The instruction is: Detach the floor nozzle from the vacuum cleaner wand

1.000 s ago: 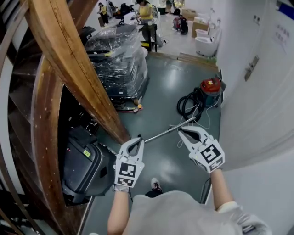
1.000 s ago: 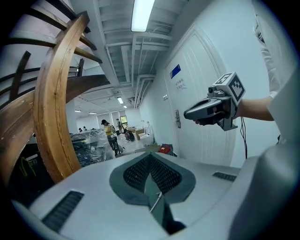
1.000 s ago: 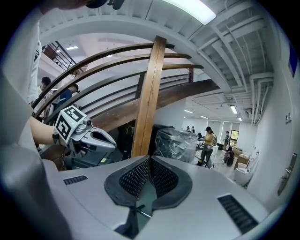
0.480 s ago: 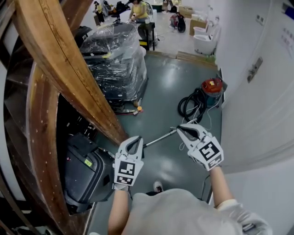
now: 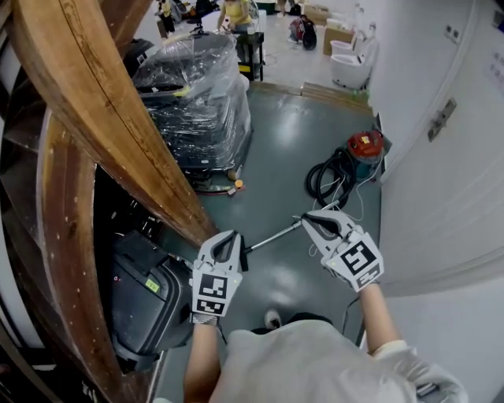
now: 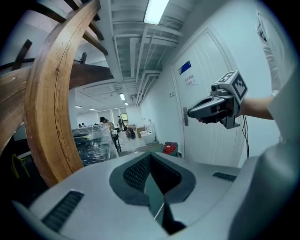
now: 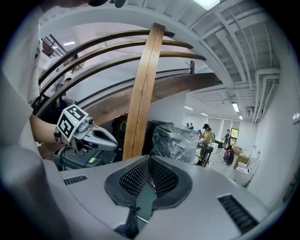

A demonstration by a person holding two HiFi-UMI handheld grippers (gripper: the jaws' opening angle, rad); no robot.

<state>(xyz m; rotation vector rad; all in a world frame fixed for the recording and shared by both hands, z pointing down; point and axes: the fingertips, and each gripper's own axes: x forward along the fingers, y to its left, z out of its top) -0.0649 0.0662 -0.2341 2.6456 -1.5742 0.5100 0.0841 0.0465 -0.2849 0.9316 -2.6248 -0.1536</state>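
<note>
A thin metal wand [image 5: 276,235] lies on the grey floor. It runs from under my left gripper [image 5: 233,237] up toward the black hose coil [image 5: 325,179] and the red vacuum cleaner [image 5: 364,148]. The wand's lower end and any floor nozzle are hidden behind the left gripper. My right gripper [image 5: 306,219] hovers above the wand's upper part. Both are held up in the air with jaws shut and nothing between them. The left gripper view shows its closed pads [image 6: 151,174] and the right gripper [image 6: 216,106] ahead. The right gripper view shows the left gripper [image 7: 89,135].
Curved wooden stair beams [image 5: 110,118] fill the left side, with a black machine [image 5: 146,295] under them. A plastic-wrapped machine [image 5: 197,102] stands ahead on the left. White doors and wall [image 5: 441,173] line the right. People work far off at the back [image 5: 235,14].
The person and both grippers have shifted slightly forward together. The wooden beams sit a little differently in view. Both jaws stay shut.
</note>
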